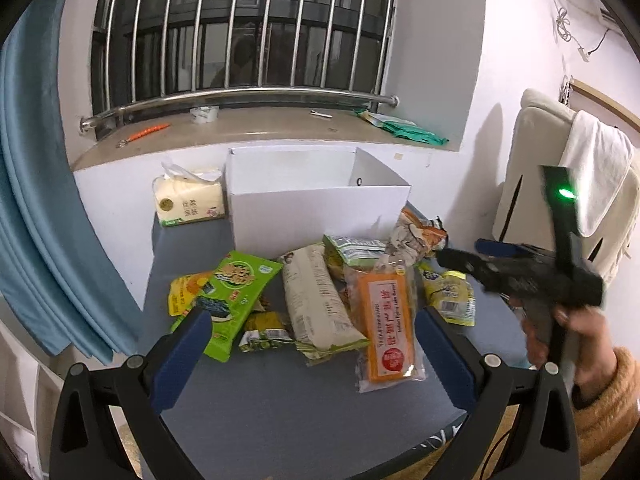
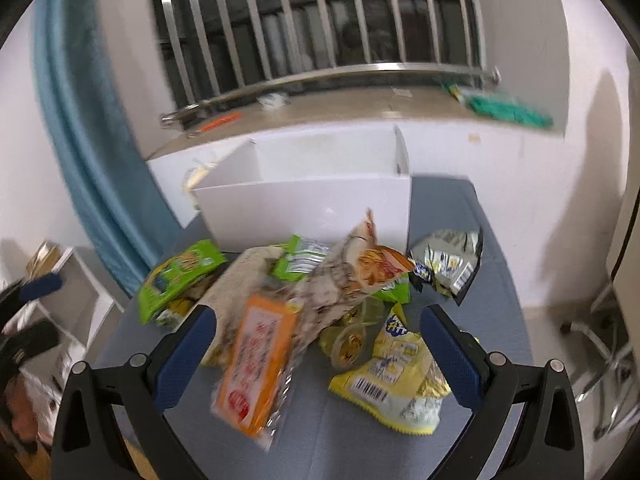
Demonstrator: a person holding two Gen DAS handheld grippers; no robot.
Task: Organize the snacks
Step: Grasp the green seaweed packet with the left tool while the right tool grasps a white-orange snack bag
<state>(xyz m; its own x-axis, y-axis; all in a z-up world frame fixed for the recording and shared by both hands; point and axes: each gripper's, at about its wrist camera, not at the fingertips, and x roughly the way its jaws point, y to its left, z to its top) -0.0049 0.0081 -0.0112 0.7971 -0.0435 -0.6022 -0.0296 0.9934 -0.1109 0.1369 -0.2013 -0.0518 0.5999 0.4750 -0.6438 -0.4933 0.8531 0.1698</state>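
Our left gripper (image 1: 312, 340) is spread wide and holds nothing, hanging above the near side of the snack pile so the whole heap sits framed between its blue pads. Our right gripper (image 2: 318, 344) is likewise wide apart and empty, poised low over the orange cake packet (image 2: 256, 364), which we judge the likeliest first pick since it lies on top. The snacks are heaped loose on the grey table (image 1: 280, 400), touching and overlapping: a green seaweed bag (image 1: 230, 300), a pale cracker sleeve (image 1: 316, 304), a yellow pouch (image 2: 400, 384). Just behind stands the white box (image 1: 316, 208), open-topped and, as far as we see, unfilled; we take it as their destination.
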